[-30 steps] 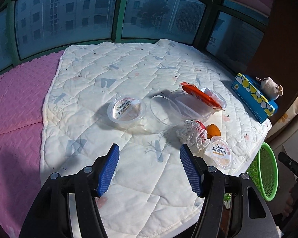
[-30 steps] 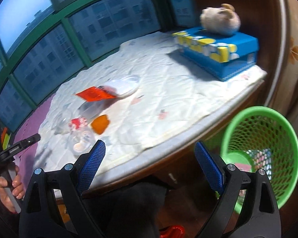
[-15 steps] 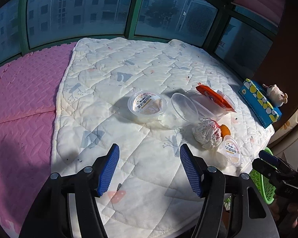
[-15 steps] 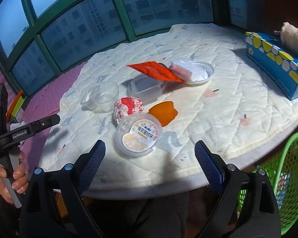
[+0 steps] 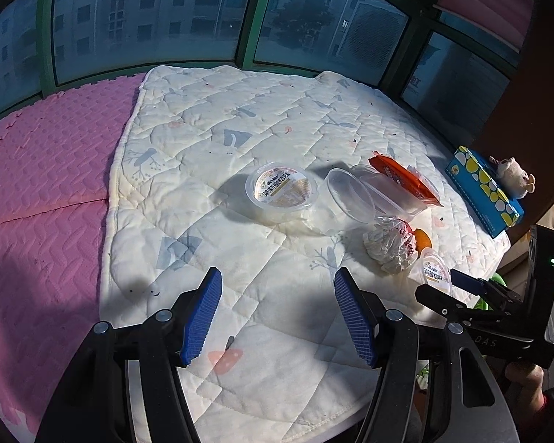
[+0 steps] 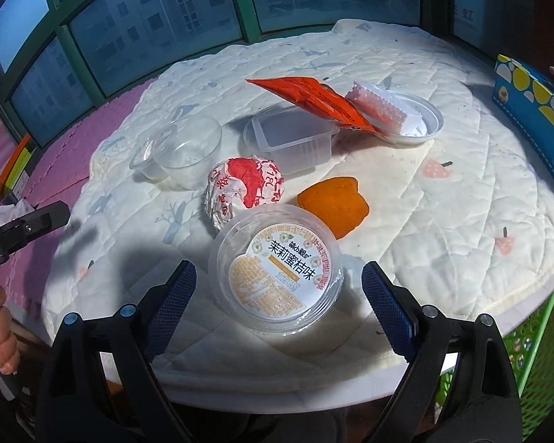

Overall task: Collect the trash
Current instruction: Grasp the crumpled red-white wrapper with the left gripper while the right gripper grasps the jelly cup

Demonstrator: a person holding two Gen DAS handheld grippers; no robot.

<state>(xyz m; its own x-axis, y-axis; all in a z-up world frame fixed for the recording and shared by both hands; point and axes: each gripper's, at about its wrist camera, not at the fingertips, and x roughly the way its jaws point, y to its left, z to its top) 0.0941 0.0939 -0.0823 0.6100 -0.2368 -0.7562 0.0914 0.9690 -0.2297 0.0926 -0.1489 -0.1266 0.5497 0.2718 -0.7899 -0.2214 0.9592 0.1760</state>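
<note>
The right gripper (image 6: pixel 279 295) is spread wide with nothing in it, and the nearest cup (image 6: pixel 276 270) sits on the quilt (image 6: pixel 461 221) straight ahead, its near rim already between the two blue pads, close to the quilt's front edge. The cup is round and lies flat on its base with the label up, so no approach angle matters much; the jaws look wide enough to close across it, judging by the gap on each side. This is plainly the nearer tool: the left gripper (image 5: pixel 277 312), equally wide open and empty, hangs over bare quilt, with a second cup (image 5: pixel 281 192) well ahead of it. Just behind the near cup, almost touching its rim, are a crumpled wrapper (image 6: pixel 244 191) on the left and an orange peel (image 6: pixel 334 205) on the right, so a push too far forward would likely shove them. Further back sit a clear bowl (image 6: pixel 188 151), a tray (image 6: pixel 288 142) and an orange packet (image 6: pixel 314 101) leaning on a lid (image 6: pixel 413 120). The green basket (image 6: pixel 543 350), where trash presumably goes, stands below the edge to the right.
</note>
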